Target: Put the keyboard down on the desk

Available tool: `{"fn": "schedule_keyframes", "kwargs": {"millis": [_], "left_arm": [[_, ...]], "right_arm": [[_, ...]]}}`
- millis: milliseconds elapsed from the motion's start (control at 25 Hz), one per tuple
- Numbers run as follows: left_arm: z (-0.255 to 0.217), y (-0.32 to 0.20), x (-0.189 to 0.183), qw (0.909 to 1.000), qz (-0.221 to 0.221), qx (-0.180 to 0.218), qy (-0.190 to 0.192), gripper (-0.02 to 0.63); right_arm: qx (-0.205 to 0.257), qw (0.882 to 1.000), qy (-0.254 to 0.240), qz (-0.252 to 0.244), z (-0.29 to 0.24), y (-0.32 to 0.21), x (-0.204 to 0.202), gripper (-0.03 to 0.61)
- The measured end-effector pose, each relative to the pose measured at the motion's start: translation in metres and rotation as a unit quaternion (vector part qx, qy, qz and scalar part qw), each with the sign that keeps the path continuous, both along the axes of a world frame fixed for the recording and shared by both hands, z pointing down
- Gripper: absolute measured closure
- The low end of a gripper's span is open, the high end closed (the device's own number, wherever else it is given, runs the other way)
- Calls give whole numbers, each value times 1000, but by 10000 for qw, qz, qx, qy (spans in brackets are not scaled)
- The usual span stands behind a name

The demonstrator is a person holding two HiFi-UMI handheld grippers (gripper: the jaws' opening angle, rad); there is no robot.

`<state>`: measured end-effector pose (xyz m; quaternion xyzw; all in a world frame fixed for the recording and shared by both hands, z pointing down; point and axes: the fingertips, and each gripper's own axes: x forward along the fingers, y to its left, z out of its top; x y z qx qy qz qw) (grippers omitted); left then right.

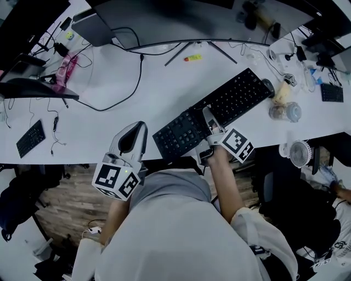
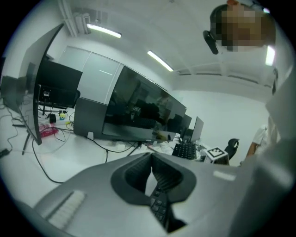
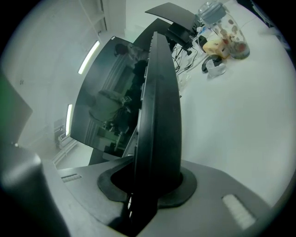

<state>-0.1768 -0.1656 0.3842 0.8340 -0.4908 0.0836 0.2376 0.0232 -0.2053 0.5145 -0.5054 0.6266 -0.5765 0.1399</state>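
A long black keyboard (image 1: 233, 99) lies slantwise over the white desk (image 1: 98, 131), its left end toward the near edge. My right gripper (image 1: 209, 118) is shut on the middle of its near long edge. In the right gripper view the keyboard (image 3: 159, 111) runs edge-on out of the right gripper (image 3: 155, 178). I cannot tell whether it rests on the desk. My left gripper (image 1: 142, 127) hangs just left of the keyboard's left end, jaws together, holding nothing. In the left gripper view the keyboard's keys (image 2: 159, 206) show under the left gripper (image 2: 151, 158).
A wide curved monitor (image 1: 192, 16) and its stand legs stand behind the keyboard. A black cable (image 1: 118, 101) loops across the desk's left half. A small black keypad (image 1: 30, 138) lies far left. A glass jar (image 1: 285, 111) and a small fan (image 1: 300, 152) are at the right.
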Motion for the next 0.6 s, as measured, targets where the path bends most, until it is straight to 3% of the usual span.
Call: {"fn": "schedule_keyframes", "kwargs": {"millis": [600], "left_arm": [[10,-9,-14,9995,-91,-251,171,614]], "right_arm": [[-347,9975,-405,463,29,-23,-2,476]]}}
